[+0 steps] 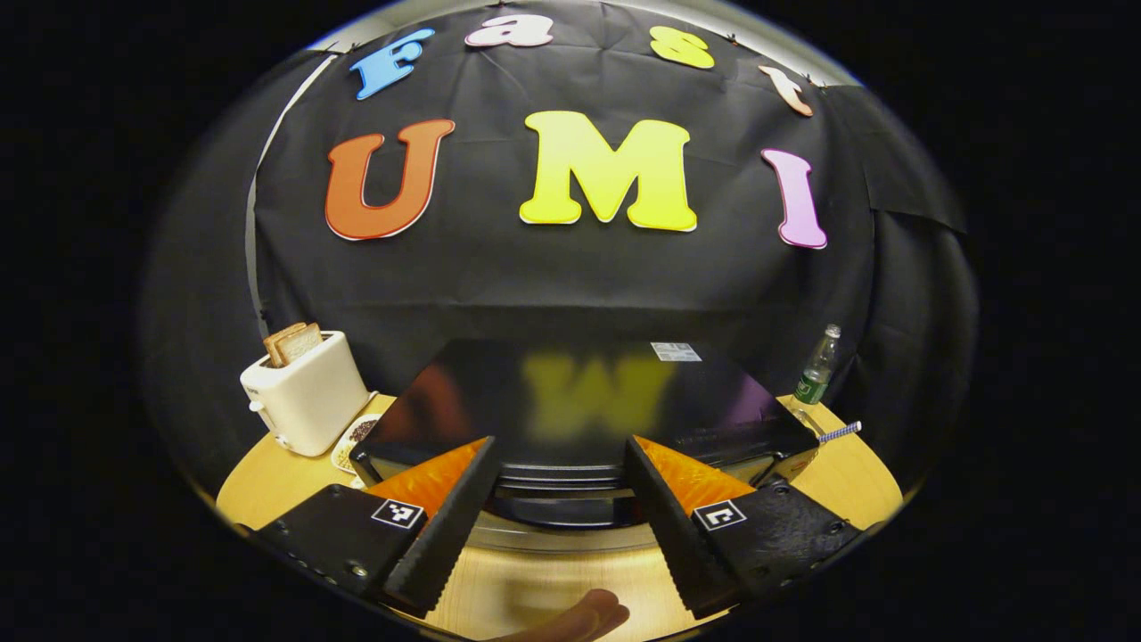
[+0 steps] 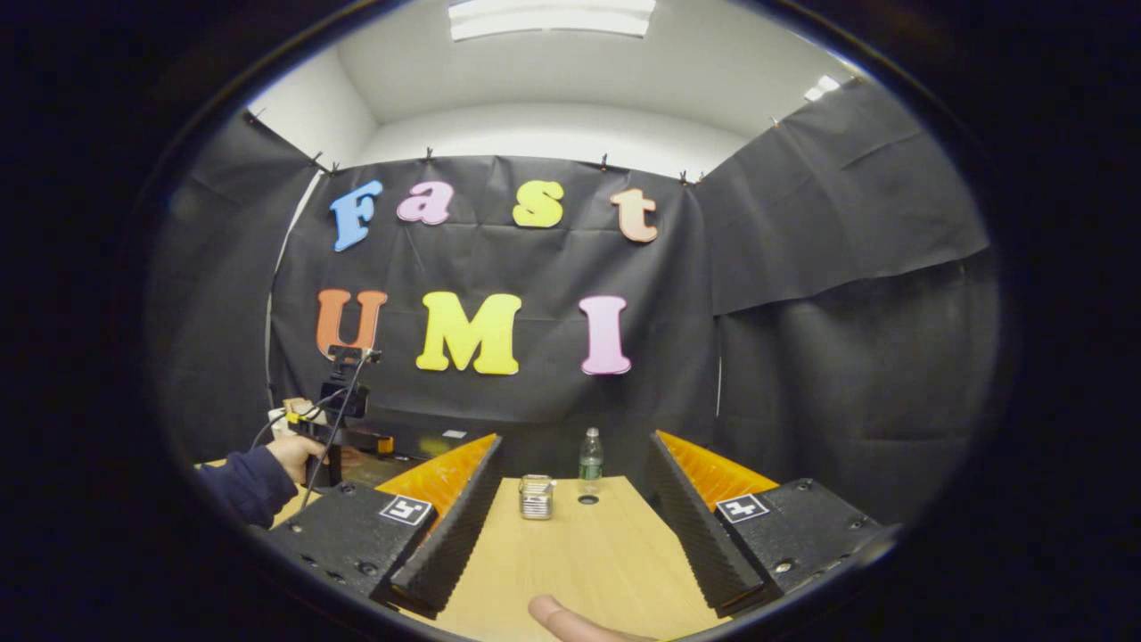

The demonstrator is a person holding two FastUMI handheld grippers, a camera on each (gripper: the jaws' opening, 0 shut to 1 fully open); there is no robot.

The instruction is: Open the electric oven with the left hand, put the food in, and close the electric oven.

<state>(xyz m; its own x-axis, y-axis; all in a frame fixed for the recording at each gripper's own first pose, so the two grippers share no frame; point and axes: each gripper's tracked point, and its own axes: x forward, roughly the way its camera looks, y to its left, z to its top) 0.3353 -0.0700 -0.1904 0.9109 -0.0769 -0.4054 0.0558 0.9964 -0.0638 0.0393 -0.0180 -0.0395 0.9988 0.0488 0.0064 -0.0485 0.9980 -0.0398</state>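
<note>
Your left gripper (image 1: 557, 499) is wide open, nothing between the fingers. It hangs just in front of the electric oven (image 1: 579, 401), looking down over the oven's glossy black top, with the fingers spread either side of the upper front edge. You cannot tell from the left gripper view whether the fingertips touch the oven. The door looks closed; the handle itself is not clear.

The oven sits on the wooden desk (image 1: 544, 588), roughly mid-desk along the back edge, against the black cloth wall. A white toaster (image 1: 307, 392) with two bread slices (image 1: 292, 343) standing up in its slots is at the desk's left edge, just beside the oven. A small dish (image 1: 357, 437) with something dark in it sits between the toaster and the oven's left front corner. A green-labelled bottle (image 1: 817, 366) stands at the oven's right rear corner, and a striped stick (image 1: 838, 432) lies just below it near the desk's right edge.

Your right gripper (image 2: 570, 508) is also wide open and empty, held over bare desk well apart from the oven. Ahead of it a small ribbed metal item (image 2: 536, 497) stands toward the far edge, with the bottle (image 2: 590, 461) just behind it. I cannot tell whether that item is the food.

In the right gripper view, your left hand (image 2: 299, 455) in a dark sleeve (image 2: 245, 486) shows far left, holding the other gripper at the oven (image 2: 401, 443).
</note>
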